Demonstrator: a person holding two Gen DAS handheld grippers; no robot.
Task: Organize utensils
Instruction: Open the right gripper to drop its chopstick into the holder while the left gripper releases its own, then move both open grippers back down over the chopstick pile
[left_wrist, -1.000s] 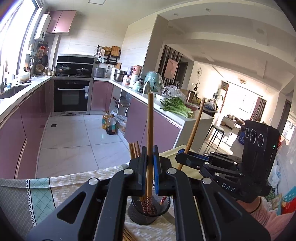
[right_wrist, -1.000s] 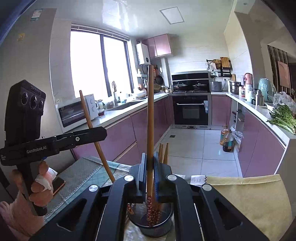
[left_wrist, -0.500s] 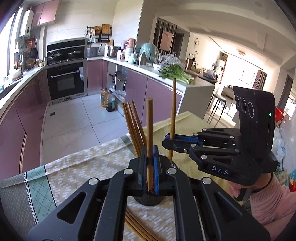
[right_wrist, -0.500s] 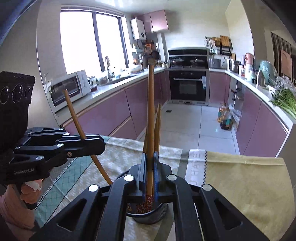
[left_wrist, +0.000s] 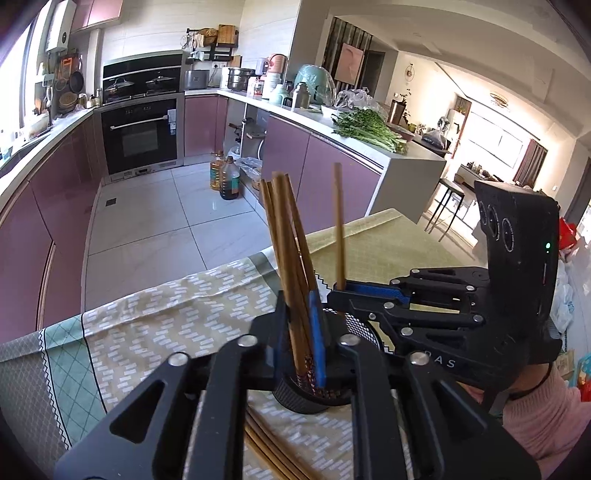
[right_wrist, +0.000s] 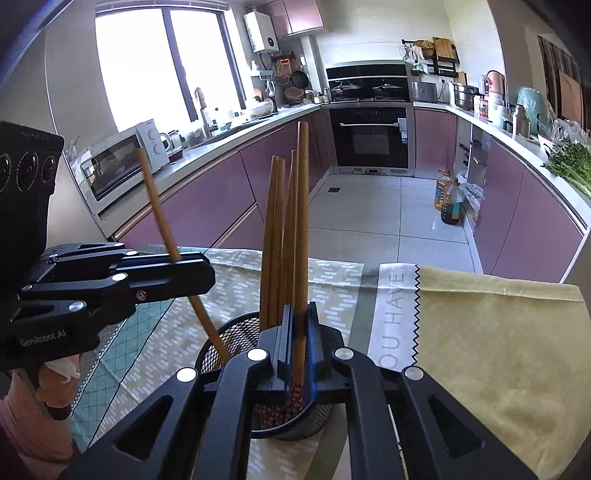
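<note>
Both chopsticks going into mesh holder (right_wrist: 236, 334)
Left gripper (left_wrist: 301, 332) and right gripper (right_wrist: 297, 345) each clamp one chopstick; lower straight, release inside holder.

Brown chopsticks (right_wrist: 280, 236) stand leaning in a black mesh holder (right_wrist: 236, 338); more chopsticks (left_wrist: 266, 446) lie flat beside it.

My left tongs (left_wrist: 301, 341) are clamped on a chopstick (left_wrist: 295, 295), the fingers level and pointing forward. My right tongs (right_wrist: 298, 347) grip a second chopstick (right_wrist: 301, 240) upright between blue-lined pads (right_wrist: 312, 350). In the left wrist view the right tongs (left_wrist: 341, 291) reach in from the right, my pink-sleeved wrist (left_wrist: 535, 417) below the handle. In the right wrist view the left tongs (right_wrist: 177, 264) come from the left, my hand (right_wrist: 40, 398) wrapped round the grip.
</note>
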